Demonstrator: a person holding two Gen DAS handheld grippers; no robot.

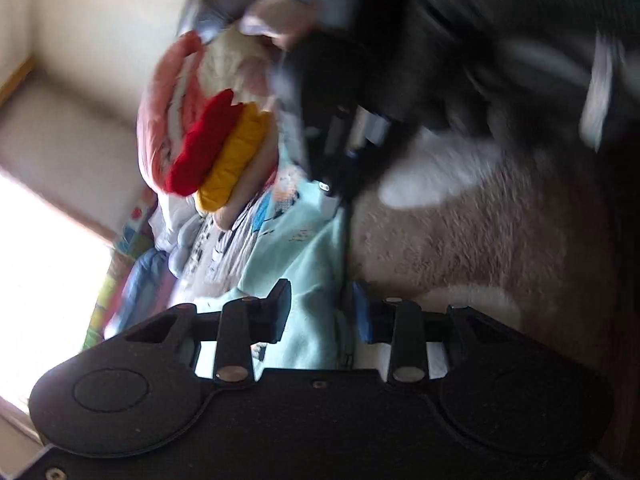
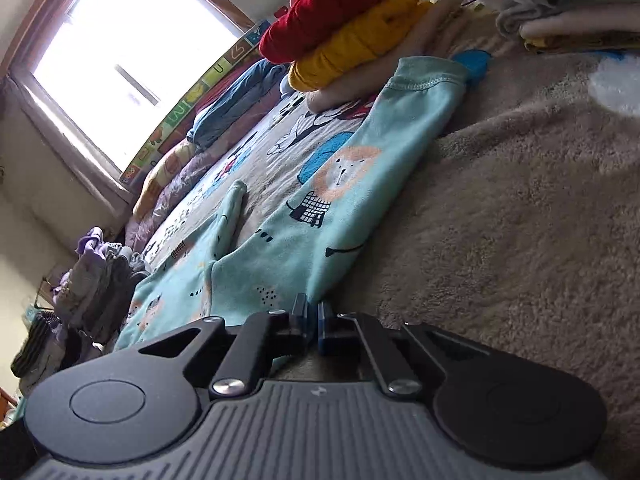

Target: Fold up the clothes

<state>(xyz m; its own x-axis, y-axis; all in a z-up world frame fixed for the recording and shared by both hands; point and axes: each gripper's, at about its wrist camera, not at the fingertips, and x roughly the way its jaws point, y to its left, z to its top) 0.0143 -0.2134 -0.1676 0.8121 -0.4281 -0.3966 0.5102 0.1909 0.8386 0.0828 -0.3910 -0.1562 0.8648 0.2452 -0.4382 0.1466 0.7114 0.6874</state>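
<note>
A light teal garment with cartoon prints [image 2: 328, 200] lies stretched out on the bed. Its near corner runs into the closed pads of my right gripper [image 2: 314, 320], which is shut on it low on the bedding. The left wrist view is blurred. There the same teal garment [image 1: 304, 248] shows between the parted fingers of my left gripper [image 1: 320, 314]. The pads stand apart and do not visibly press the cloth. A dark blurred shape [image 1: 348, 140] hangs at the garment's far end.
Folded red [image 2: 332, 12] and yellow [image 2: 352, 52] clothes are stacked beyond the garment. A beige fleecy blanket [image 2: 520, 200] covers the bed on the right. Another folded stack [image 2: 580, 20] sits far right. A loose clothes pile [image 2: 96, 280] lies left, under a bright window [image 2: 132, 60].
</note>
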